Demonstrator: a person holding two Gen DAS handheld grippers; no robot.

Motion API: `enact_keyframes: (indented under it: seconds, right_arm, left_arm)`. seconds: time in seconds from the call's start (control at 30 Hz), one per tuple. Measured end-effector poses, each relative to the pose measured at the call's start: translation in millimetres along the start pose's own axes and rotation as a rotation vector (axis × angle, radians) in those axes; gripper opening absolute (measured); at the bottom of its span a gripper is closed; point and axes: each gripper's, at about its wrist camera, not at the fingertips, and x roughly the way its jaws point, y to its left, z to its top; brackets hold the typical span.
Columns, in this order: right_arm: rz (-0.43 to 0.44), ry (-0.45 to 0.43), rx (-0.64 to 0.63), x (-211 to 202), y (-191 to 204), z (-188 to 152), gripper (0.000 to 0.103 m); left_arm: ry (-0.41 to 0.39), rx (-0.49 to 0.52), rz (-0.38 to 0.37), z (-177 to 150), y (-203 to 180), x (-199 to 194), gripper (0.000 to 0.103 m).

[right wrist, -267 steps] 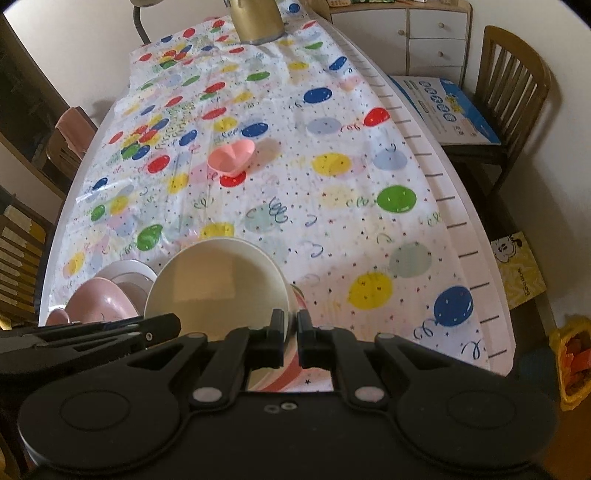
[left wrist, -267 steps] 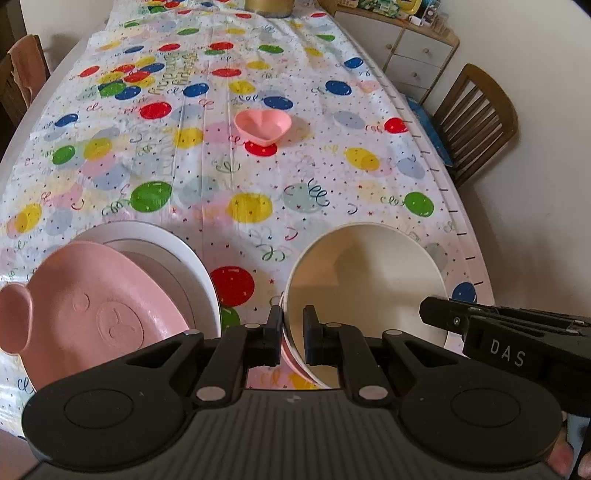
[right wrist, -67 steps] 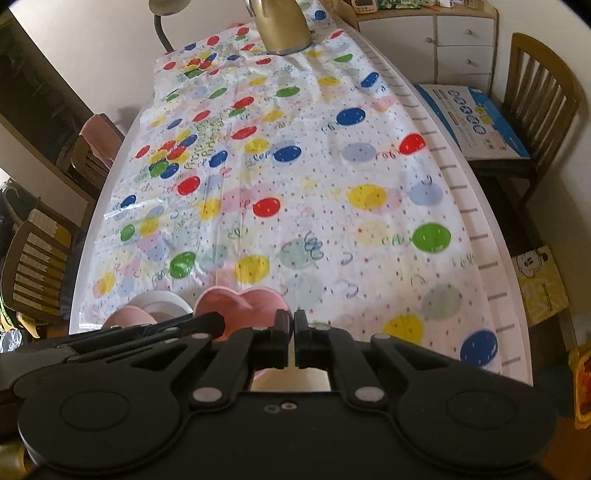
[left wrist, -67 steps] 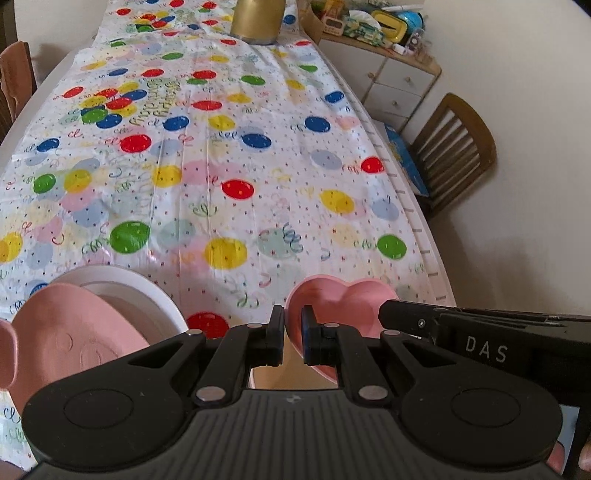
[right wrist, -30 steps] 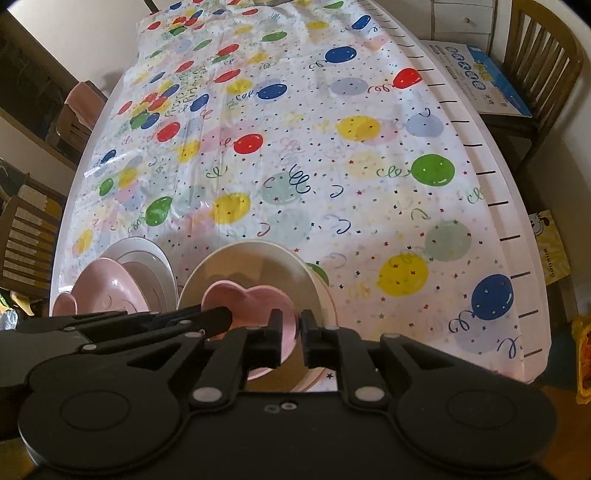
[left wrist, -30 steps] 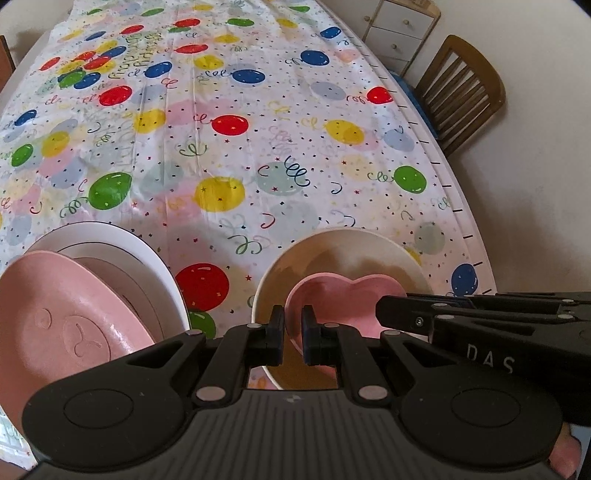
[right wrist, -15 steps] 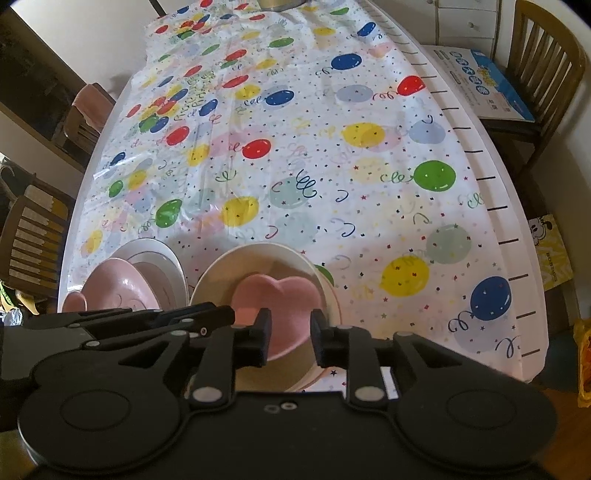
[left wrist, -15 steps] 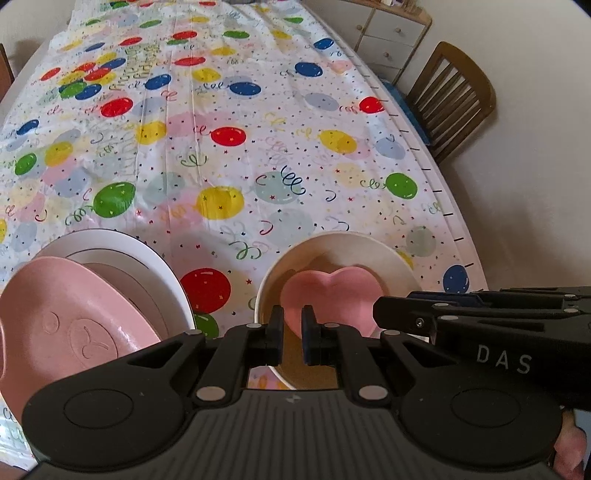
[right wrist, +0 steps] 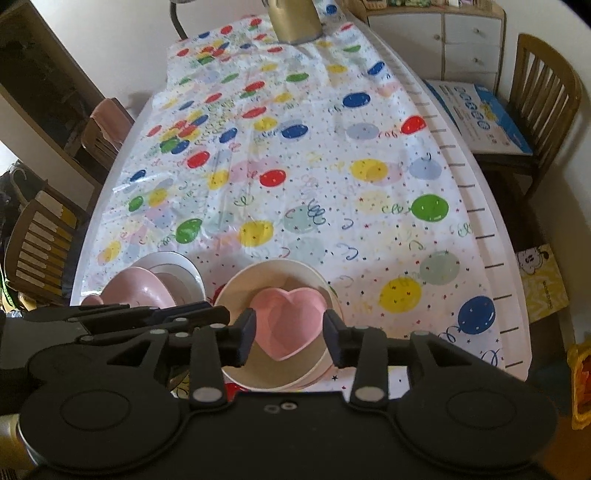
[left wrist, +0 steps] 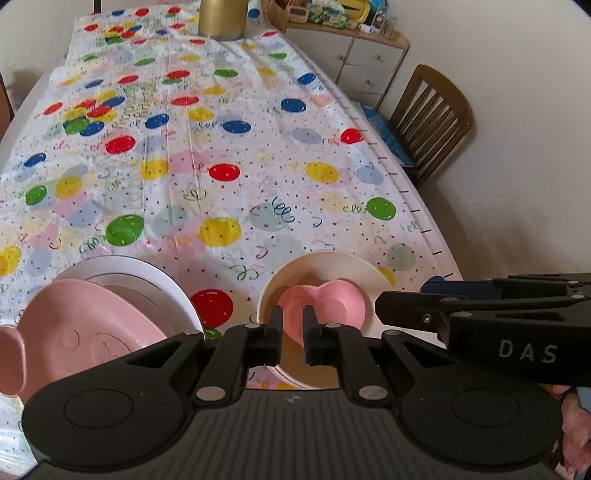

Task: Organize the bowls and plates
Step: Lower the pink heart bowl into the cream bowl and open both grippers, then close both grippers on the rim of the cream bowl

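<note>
A pink heart-shaped bowl lies inside a cream bowl, which sits on a stack of patterned plates near the table's front edge. My right gripper hovers above it, its jaws opening. The heart bowl shows below the gap and the pads do not touch it. My left gripper is shut with nothing in it, just above the cream bowl's near left rim. To the left, a pink pig-face plate rests tilted on white plates.
A balloon-print tablecloth covers the long table. A gold vessel stands at the far end. A wooden chair and a drawer cabinet are on the right, and more chairs stand on the left.
The right jaws have spread apart off the heart bowl, which stays in the cream bowl. Both grippers have lifted and drawn back a little, so more of the table shows.
</note>
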Motion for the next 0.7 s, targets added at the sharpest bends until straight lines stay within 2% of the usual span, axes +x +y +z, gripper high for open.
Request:
enact_keyframes:
  seconds: [0.07, 0.13, 0.2, 0.23, 0.3, 0.37, 0.57, 0.7]
  right_arm:
    - [0.005, -0.021, -0.008, -6.0, 2.2, -0.7, 0.052]
    - [0.011, -0.041, -0.015, -11.6, 3.9, -1.1, 0.058]
    - [0.013, -0.058, -0.022, -16.4, 6.1, -1.8, 0.061]
    - [0.014, -0.063, -0.023, -18.1, 6.5, -1.7, 0.062]
    - [0.016, -0.072, -0.02, -20.9, 6.4, -2.3, 0.062]
    - [0.02, -0.079, -0.018, -23.4, 6.0, -2.3, 0.064]
    - [0.014, -0.105, -0.012, -28.2, 5.1, -5.7, 0.081]
    - [-0.009, -0.103, 0.024, -25.5, -0.8, -8.8, 0.094]
  left_arm:
    - [-0.013, -0.004, -0.002, -0.1, 3.4, -5.7, 0.011]
    - [-0.026, -0.005, -0.004, 0.0, 5.8, -10.2, 0.017]
    - [-0.041, -0.007, -0.001, -0.5, 7.9, -14.9, 0.033]
    - [-0.049, -0.009, 0.001, -0.8, 9.0, -17.1, 0.038]
    - [-0.063, -0.015, 0.012, -1.6, 11.5, -21.2, 0.059]
    - [-0.076, -0.02, 0.014, -2.3, 14.2, -25.1, 0.065]
    - [-0.083, -0.024, -0.001, -3.7, 16.5, -28.6, 0.069]
    - [-0.08, -0.033, -0.016, -6.6, 18.3, -27.1, 0.077]
